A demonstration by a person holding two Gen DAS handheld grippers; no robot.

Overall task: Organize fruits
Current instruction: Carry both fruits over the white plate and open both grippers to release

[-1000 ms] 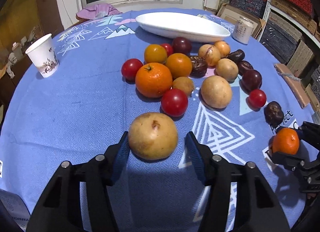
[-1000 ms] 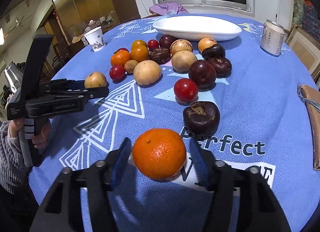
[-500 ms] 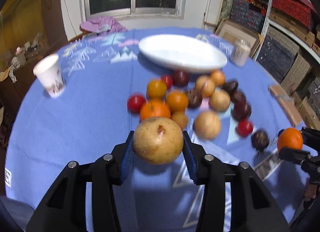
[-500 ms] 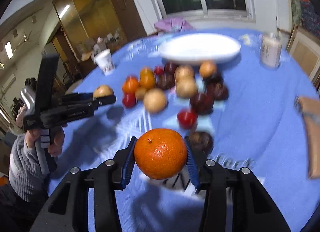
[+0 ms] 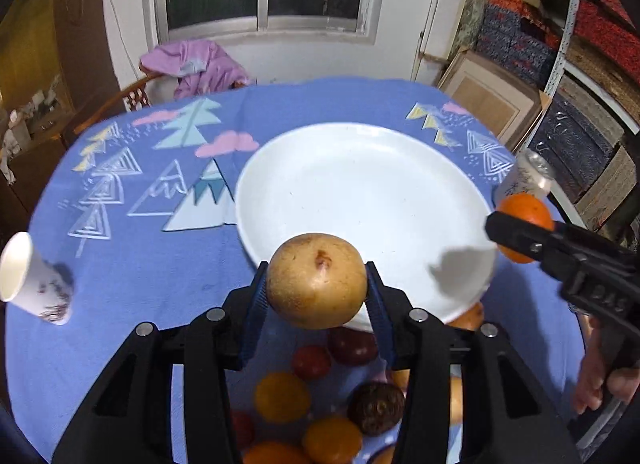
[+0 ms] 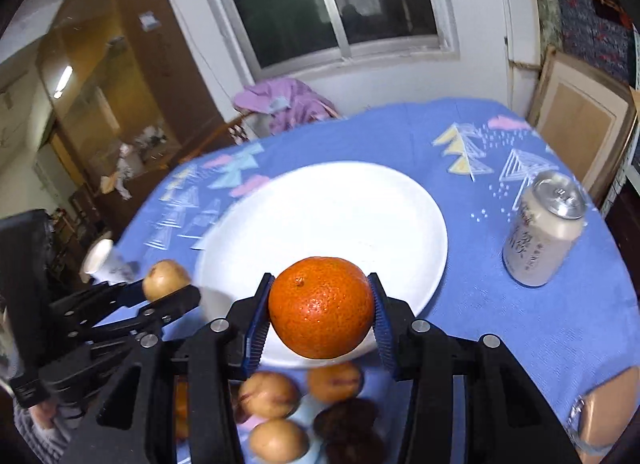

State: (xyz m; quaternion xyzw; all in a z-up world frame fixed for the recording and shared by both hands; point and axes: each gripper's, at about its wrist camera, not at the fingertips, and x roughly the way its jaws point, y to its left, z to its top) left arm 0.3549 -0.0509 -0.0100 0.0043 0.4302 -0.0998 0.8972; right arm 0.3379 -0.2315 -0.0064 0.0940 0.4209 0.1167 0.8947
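Observation:
My left gripper [image 5: 316, 284] is shut on a tan round fruit [image 5: 316, 280], held in the air over the near rim of the white plate [image 5: 360, 192]. My right gripper [image 6: 320, 304] is shut on an orange [image 6: 322, 306], also above the plate's [image 6: 320, 208] near edge. In the left wrist view the right gripper [image 5: 516, 234] with its orange [image 5: 524, 212] shows at the plate's right rim. In the right wrist view the left gripper [image 6: 168, 290] with the tan fruit [image 6: 164, 278] shows at the plate's left side. Nothing lies on the plate.
Several loose fruits [image 5: 312, 404] lie on the blue tablecloth [image 5: 140, 284] below the grippers, near the plate. A paper cup [image 5: 28, 280] stands at the left, a drinks can [image 6: 540, 232] right of the plate. A chair with pink cloth [image 5: 192, 64] is behind the table.
Both grippers closed on their fruits, lifted them off the cloth and carried them forward over the fruit pile to the near edge of the plate.

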